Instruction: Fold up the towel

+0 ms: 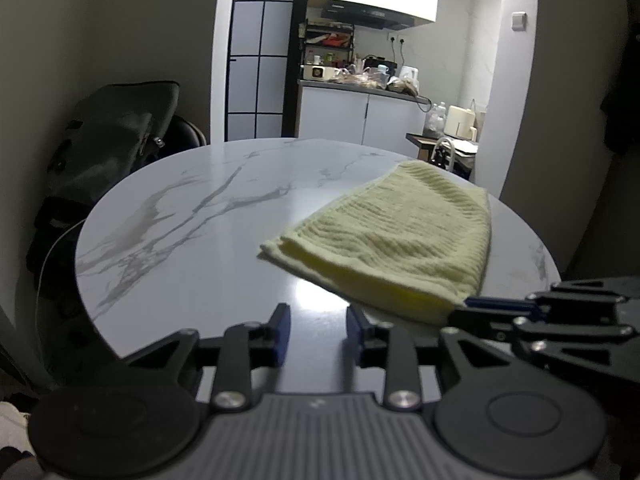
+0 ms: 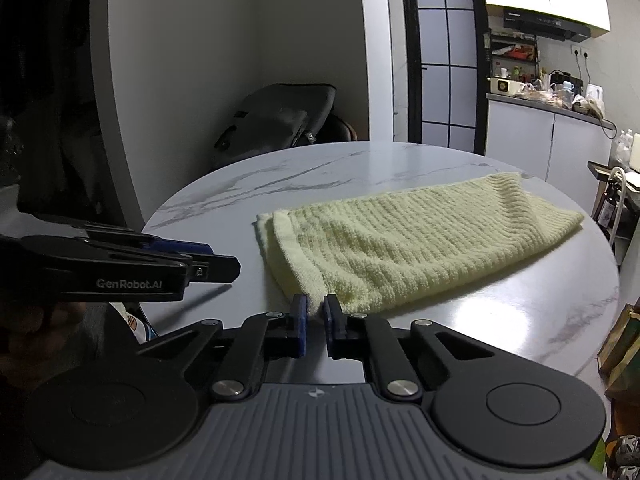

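Right gripper (image 2: 316,307) pinches the near corner of the towel (image 2: 404,240), already folded on the table (image 2: 224,204), left gripper (image 1: 318,318) spread empty just beside that corner; soft, light, floppy cloth, best taken at corners.

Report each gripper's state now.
Left gripper: open, empty.
Right gripper: shut on the near corner of the yellow towel.

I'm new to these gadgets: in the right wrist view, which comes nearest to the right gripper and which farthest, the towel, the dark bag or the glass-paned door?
1. Towel: pinched at its near corner by the right gripper.
2. Dark bag: behind the table, left.
3. Glass-paned door: far back, right of the bag.
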Demonstrator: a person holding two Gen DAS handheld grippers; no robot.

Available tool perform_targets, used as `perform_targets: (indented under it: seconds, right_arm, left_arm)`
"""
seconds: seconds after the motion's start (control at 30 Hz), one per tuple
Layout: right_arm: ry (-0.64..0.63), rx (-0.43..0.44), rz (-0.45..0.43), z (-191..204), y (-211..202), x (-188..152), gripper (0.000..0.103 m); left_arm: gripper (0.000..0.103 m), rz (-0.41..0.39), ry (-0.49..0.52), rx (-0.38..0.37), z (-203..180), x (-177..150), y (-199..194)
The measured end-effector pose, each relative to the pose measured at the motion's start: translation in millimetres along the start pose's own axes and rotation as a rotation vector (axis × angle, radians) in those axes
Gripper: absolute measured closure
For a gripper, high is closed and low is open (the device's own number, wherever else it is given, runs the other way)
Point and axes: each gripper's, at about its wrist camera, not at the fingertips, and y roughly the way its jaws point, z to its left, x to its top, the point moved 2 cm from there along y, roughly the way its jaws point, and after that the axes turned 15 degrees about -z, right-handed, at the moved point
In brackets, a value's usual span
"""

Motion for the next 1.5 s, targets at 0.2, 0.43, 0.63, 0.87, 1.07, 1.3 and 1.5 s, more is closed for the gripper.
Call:
perform_targets:
  seconds: [0.2,0.43,0.63,0.87,1.07,1.3,1.5]
  right_arm:
    - [-0.028,-0.016,-0.005,-6.0,-10.6,3.0,0.094]
    - [-0.023,-0.047,-0.017,-17.6,-23.5,6.9,0.094]
    - [-0.017,-0.068,-0.04,-29.2,-33.4,17.3,0.094]
    - [-0.042,-0.066,-0.068,-30.2,-30.5,31.5,0.094]
    - [-0.051,-0.07,-0.078,-32.4,-35.9,37.3,0.094]
    - [-0.055,-0.08,-0.072,-34.6,-41.2,35.6,0.094]
    - [-0.062,-0.093,-0.064,-38.8,-45.5,35.0,0.094]
  left_arm:
    - [0.066,-0.001,0.006,-0.01,-6.5,-0.1,3.9]
    - [0.064,-0.003,0.017,-0.021,-12.4,0.7,10.8]
    - [0.058,-0.005,0.052,-0.054,-25.4,0.1,13.6]
    - [0.048,-0.009,0.089,-0.081,-34.1,-5.3,7.7]
    - [0.043,-0.022,0.1,-0.073,-41.2,-3.9,13.8]
    - [0.037,-0.047,0.157,-0.058,-51.7,-2.9,21.8]
    - [0.036,-0.064,0.183,-0.065,-53.1,-0.6,26.9]
